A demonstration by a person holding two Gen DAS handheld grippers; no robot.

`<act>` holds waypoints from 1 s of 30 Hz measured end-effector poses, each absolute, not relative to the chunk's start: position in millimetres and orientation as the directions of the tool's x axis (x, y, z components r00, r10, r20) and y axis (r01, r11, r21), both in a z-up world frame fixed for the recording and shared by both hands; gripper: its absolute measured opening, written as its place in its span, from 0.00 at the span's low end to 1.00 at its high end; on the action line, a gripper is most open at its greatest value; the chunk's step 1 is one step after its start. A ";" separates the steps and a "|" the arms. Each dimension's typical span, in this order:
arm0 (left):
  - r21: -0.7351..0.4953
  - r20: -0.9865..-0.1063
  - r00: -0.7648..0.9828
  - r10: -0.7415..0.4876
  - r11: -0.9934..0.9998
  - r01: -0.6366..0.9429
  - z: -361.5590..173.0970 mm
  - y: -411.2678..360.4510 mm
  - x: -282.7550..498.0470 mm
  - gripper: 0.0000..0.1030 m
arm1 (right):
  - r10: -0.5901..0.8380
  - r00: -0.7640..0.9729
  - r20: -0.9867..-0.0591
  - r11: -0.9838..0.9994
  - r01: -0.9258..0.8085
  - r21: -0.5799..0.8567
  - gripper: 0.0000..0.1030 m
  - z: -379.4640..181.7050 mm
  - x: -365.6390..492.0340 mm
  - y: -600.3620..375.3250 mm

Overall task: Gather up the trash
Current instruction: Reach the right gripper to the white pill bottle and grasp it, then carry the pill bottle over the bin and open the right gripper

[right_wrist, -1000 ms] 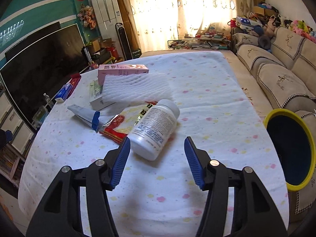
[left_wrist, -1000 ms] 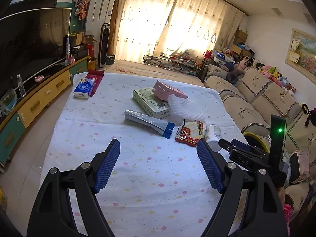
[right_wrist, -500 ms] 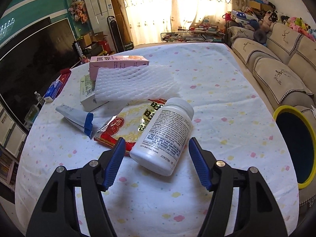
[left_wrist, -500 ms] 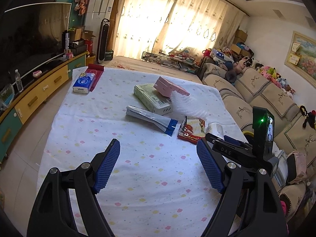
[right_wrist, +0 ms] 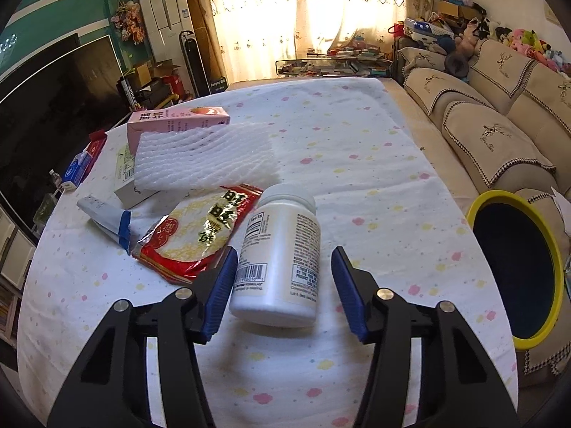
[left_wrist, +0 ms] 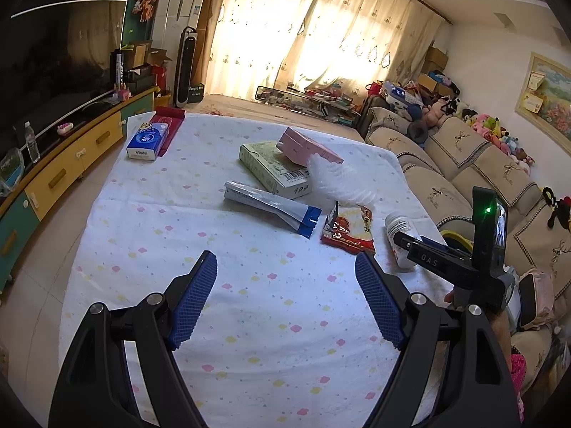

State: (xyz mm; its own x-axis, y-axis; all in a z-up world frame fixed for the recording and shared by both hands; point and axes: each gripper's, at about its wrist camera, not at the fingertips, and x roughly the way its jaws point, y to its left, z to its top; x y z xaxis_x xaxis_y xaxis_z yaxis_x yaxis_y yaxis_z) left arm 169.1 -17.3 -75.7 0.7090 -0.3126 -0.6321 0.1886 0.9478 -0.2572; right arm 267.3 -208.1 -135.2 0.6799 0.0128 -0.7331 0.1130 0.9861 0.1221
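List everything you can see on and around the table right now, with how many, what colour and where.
pill bottle: one, white, lying between the right gripper's jaws
snack packet: one, red, left of the bottle
foam net: one, white, behind the packet
pink box: one, on the pale green box
pale green box: one, mid table
sachet: one, silver and blue, near the boxes
tissue pack: one, blue, far left corner
bin: one, yellow rim, right of the table
tablecloth: one, white, dotted
left gripper: open, nothing between its jaws
right gripper: jaws just closing, pads not pressing

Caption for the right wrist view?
Right gripper straddles a lying white pill bottle, fingers just closing, not yet gripping; yellow-rimmed bin beside table.
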 end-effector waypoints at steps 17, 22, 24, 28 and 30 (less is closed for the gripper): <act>-0.253 -0.639 0.703 -0.313 0.948 0.193 -79.3 -22.9 171.7 0.77 | 0.071 0.676 -0.734 0.987 0.058 0.150 0.43 -130.8 263.5 -211.8; -0.248 -0.641 0.700 -0.314 0.948 0.197 -79.6 -25.5 171.8 0.77 | 0.062 0.696 -0.715 0.988 0.061 0.145 0.43 -121.5 247.6 -222.2; -0.245 -0.643 0.698 -0.314 0.948 0.201 -80.2 -27.8 171.9 0.77 | 0.050 0.700 -0.712 0.987 0.076 0.143 0.43 -120.2 243.1 -230.5; -0.236 -0.652 0.691 -0.310 0.950 0.204 -82.0 -34.5 174.7 0.77 | 0.022 0.702 -0.712 0.980 0.126 0.155 0.43 -122.8 235.7 -255.9; -0.228 -0.658 0.687 -0.308 0.951 0.208 -82.7 -39.3 176.0 0.77 | 0.011 0.702 -0.712 0.974 0.155 0.168 0.43 -125.2 233.0 -271.7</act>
